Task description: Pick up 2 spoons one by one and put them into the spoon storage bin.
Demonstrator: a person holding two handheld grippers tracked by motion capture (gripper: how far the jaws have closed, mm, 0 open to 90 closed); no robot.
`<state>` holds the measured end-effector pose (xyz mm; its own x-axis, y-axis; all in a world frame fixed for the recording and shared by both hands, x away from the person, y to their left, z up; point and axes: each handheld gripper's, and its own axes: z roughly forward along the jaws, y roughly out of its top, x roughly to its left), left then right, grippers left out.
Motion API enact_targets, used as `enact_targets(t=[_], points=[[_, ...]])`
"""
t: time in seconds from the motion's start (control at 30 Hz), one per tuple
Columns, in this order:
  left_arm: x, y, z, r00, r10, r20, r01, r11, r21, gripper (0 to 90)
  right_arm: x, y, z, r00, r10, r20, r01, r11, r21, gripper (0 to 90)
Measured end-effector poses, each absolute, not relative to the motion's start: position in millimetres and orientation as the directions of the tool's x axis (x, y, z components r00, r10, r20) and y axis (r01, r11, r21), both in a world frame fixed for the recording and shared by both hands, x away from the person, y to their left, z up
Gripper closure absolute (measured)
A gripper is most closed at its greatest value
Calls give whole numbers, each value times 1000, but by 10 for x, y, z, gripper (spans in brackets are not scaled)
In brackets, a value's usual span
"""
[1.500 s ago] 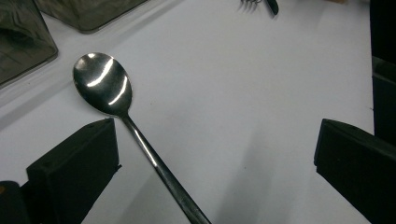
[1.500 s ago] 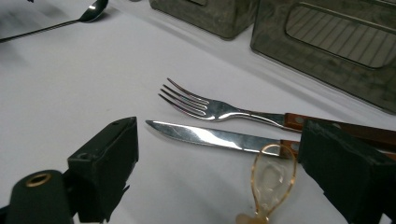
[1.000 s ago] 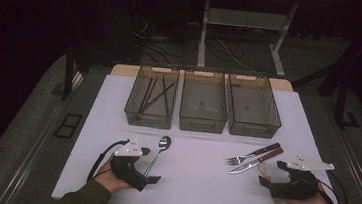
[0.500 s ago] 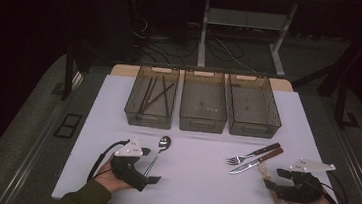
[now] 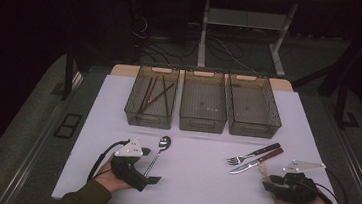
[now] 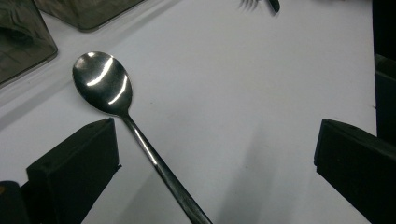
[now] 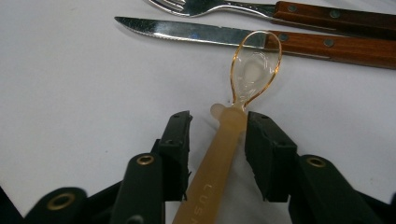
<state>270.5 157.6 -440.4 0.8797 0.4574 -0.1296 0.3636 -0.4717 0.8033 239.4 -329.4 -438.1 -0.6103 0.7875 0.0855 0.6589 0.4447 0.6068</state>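
The right claw [image 7: 218, 137] straddles a plastic spoon [image 7: 243, 93] without clamping, left claw [image 6: 210, 158] wide open and empty; sorting looks barely begun.

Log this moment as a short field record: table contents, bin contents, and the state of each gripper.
surface: white table
bins: three clear bins in a row at the far side; left bin holds dark sticks, middle bin and right bin look nearly empty
metal spoon: flat on the table, handle between the open jaws of the left gripper, not touched
fork: beside the knife, both wooden-handled
translucent spoon: handle between the jaws of the right gripper, one jaw against it, a gap at the other
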Motion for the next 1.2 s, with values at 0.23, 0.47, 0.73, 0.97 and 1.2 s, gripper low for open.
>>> enact_targets(t=[0.23, 0.47, 0.73, 0.97, 1.2], points=[[2704, 1574, -4405, 880, 458, -129, 364, -472, 803, 0, 2394, -3278, -4398, -614, 789, 39, 651, 477, 591, 668], [2703, 1573, -4405, 880, 458, -128, 363, -473, 803, 0, 2393, -3274, -4395, -615, 788, 31, 650, 484, 586, 692], [2704, 1572, -4404, 880, 457, -127, 362, -473, 803, 0, 2395, -3282, -4390, -621, 783, 31, 646, 490, 585, 782], [2704, 1572, -4402, 881, 456, -126, 360, -473, 804, 0, 2406, -3294, -4378, -625, 780, 35, 645, 491, 586, 787], [2705, 1572, -4404, 882, 454, -128, 361, -474, 803, 0, 2424, -3343, -4325, -624, 780, 45, 634, 472, 612, 788]])
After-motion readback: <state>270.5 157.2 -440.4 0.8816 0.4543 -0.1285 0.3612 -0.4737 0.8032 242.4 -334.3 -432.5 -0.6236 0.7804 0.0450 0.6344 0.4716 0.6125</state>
